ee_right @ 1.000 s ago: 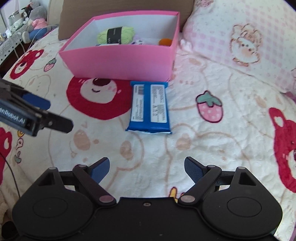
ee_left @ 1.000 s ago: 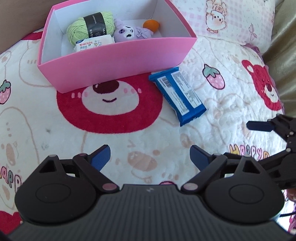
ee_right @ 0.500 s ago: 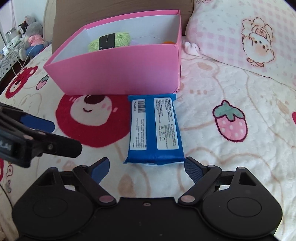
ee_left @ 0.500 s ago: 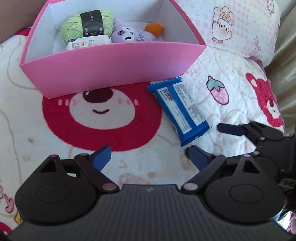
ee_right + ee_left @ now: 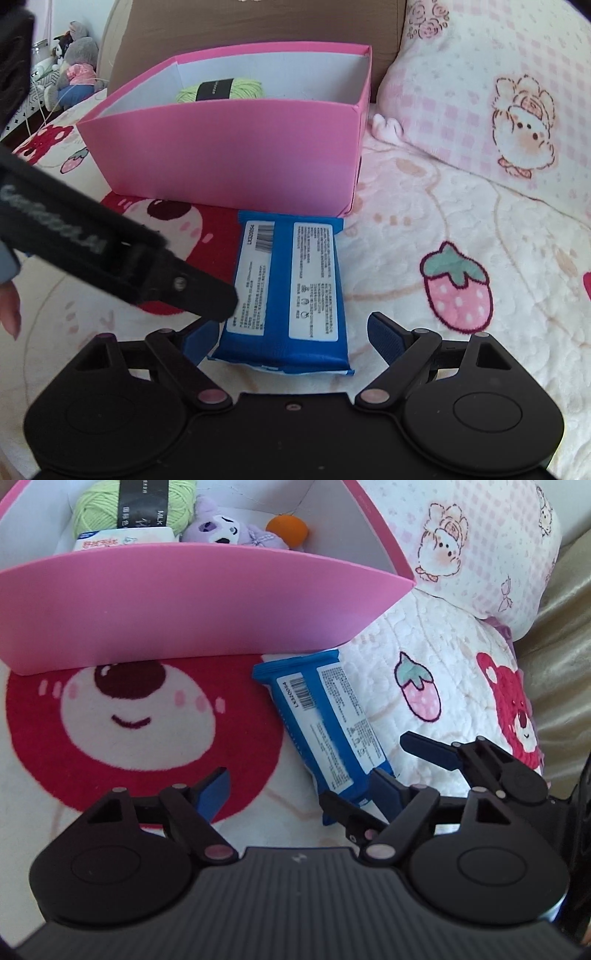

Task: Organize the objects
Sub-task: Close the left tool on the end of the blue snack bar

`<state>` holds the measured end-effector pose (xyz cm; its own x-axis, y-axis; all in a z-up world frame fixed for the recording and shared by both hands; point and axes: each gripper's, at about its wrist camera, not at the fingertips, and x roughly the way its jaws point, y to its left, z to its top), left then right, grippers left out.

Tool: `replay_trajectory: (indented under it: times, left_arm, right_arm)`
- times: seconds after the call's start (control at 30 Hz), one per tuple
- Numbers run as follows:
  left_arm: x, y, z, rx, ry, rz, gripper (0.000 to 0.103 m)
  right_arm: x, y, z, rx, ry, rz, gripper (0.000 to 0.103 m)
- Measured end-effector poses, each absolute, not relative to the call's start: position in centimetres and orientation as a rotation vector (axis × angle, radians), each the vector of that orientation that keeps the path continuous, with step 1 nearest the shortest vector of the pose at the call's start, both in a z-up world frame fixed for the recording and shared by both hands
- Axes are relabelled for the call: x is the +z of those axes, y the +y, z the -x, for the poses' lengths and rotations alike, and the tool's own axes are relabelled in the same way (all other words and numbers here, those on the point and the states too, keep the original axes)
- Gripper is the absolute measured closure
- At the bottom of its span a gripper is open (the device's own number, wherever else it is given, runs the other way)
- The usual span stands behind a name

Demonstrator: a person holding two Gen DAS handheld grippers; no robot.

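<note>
Both fingers of the right gripper [image 5: 291, 334] stand wide apart on either side of the near end of the blue packet [image 5: 288, 291], pads clear of the wrapper, so it looks lined up to take the packet across its width. Just to its left, the left gripper [image 5: 295, 788] has its jaws closing, yet between them I see only the red bear print on the blanket [image 5: 417, 635]; its right finger [image 5: 384, 792] sits against the packet's near corner, perhaps to steady or nudge it, though I cannot tell whether it presses. That packet lies flat, label side up, its far end just in front of the pink box [image 5: 229, 155], close to touching the wall. It seems to be the 1 item not yet put away. Inside the box sit a green yarn ball [image 5: 133, 506], a white packet [image 5: 123, 541], a purple plush toy [image 5: 225, 530] and a small orange ball [image 5: 287, 527]. Beyond it lies a pink checked pillow [image 5: 491, 99].
</note>
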<state>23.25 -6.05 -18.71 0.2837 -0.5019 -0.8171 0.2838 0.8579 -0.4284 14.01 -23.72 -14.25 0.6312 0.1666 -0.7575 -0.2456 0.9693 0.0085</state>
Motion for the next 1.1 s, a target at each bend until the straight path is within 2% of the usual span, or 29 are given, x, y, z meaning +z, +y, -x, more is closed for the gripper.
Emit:
replay_trajectory:
  times: [0.13, 0.27, 0.33, 0.43, 0.67, 0.73, 0.9, 1.1]
  left_arm:
    - [-19.4, -6.6, -23.8, -0.516, 1.149, 0.216, 0.046]
    - [-20.8, -6.6, -24.2, -0.503, 1.165, 0.266, 0.057]
    - [-21.2, -6.4, -24.1, -0.509, 1.151, 0.296, 0.068]
    - [-21.5, -6.7, -23.9, -0.532, 1.132, 0.302, 0.078]
    - [-21.7, -7.1, -23.4, -0.534, 1.1, 0.281, 0.078]
    - [-22.1, -6.8, -23.5, -0.523, 1.113, 0.311, 0.075]
    - [-22.5, -6.3, -23.5, -0.498, 1.131, 0.375, 0.074]
    - [-22.4, -6.5, -22.9, -0.505, 1.102, 0.369, 0.08]
  right_arm:
    - [-14.3, -24.0, -14.2, 0.263, 0.844, 0.076, 0.013]
    - [-15.2, -23.8, -14.9, 0.295, 0.887, 0.089, 0.017]
    - [-15.7, -23.9, -15.2, 0.302, 0.915, 0.072, 0.018]
    - [-16.1, -24.3, -15.5, 0.306, 0.929, 0.045, 0.017]
    - [-16.6, -24.1, -15.6, 0.265, 0.924, 0.007, 0.017]
    - [-16.7, -23.8, -15.5, 0.258, 0.923, 0.028, 0.016]
    - [-16.5, -23.6, -16.0, 0.233, 0.939, 0.017, 0.017]
    - [-16.7, -22.9, -16.0, 0.225, 0.932, 0.043, 0.023]
